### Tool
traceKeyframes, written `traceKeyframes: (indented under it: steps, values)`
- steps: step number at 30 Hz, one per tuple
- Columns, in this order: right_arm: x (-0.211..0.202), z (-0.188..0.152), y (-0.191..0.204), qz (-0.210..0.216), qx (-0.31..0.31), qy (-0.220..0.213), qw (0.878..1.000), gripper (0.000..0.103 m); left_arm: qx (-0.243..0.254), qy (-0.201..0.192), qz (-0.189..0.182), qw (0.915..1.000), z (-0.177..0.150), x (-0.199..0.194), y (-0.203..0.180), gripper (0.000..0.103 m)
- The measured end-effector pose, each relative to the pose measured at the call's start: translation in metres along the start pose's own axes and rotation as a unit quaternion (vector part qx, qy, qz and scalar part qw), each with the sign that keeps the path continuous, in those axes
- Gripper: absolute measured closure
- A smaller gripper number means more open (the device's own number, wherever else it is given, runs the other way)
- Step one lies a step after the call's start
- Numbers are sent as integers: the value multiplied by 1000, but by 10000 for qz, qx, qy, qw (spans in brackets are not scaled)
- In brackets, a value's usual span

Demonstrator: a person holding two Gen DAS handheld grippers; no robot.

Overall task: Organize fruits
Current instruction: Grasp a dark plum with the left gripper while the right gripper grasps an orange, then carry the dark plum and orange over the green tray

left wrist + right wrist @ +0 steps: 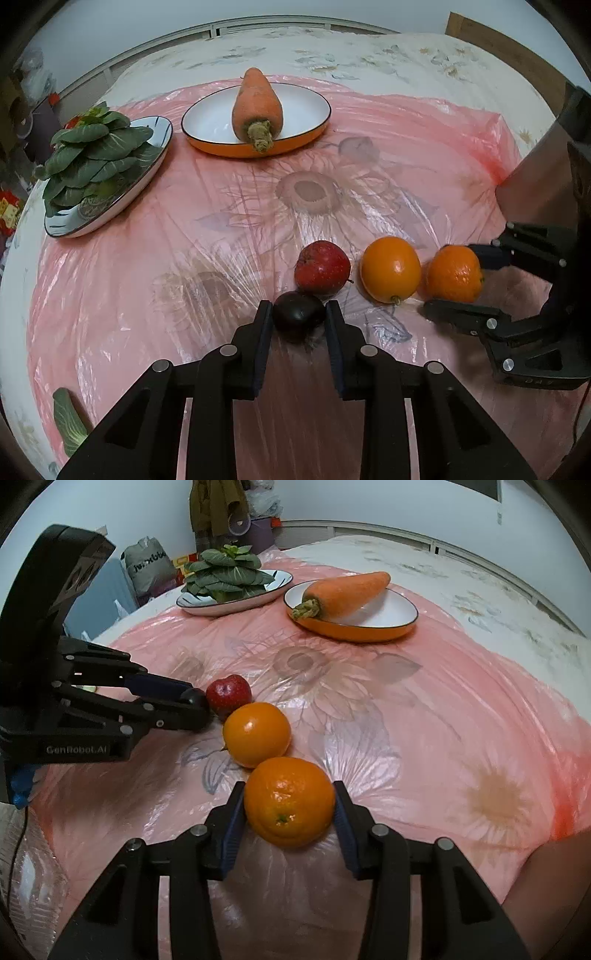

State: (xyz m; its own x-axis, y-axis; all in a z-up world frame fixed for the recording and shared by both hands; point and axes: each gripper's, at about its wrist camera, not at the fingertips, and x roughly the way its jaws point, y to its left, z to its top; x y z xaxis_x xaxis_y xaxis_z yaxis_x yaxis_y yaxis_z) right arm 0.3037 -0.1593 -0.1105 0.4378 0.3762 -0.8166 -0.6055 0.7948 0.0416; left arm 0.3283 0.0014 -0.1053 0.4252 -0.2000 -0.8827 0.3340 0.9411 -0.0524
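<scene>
Dark plum (298, 311) sits clamped in the left gripper (298, 314) — the right gripper (290, 805) grips a dimpled orange (289, 806).

Left black two-finger gripper (298, 314): low over table, pointing forward, fingers level side by side, jaws narrowed on small dark purple round fruit (299, 314), pads touching both its sides.

Right black two-finger gripper (290, 805): also low, jaws wider, closed on rough-skinned orange mandarin (289, 801), both blue-edged pads (233, 821) pressing its sides. From left wrist view it enters from right edge.

Two grippers near each other, not touching.
</scene>
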Motion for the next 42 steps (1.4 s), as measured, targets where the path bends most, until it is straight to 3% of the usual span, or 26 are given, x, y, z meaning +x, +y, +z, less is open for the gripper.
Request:
traceKeyframes:
  steps: [13,26,42]
  values:
    - [-17,-10,0,129,259,-50,9996,47,-287,-97,-222,9993,-4,-17,6,80]
    - [-50,-38,9,187,643,-66,9977,47,-512,-16,-290,9983,-36,-48,4,80]
    - [-116,-104,19,195,1565,-39,9875,48,-226,-17,-441,9988,-59,-93,-68,80]
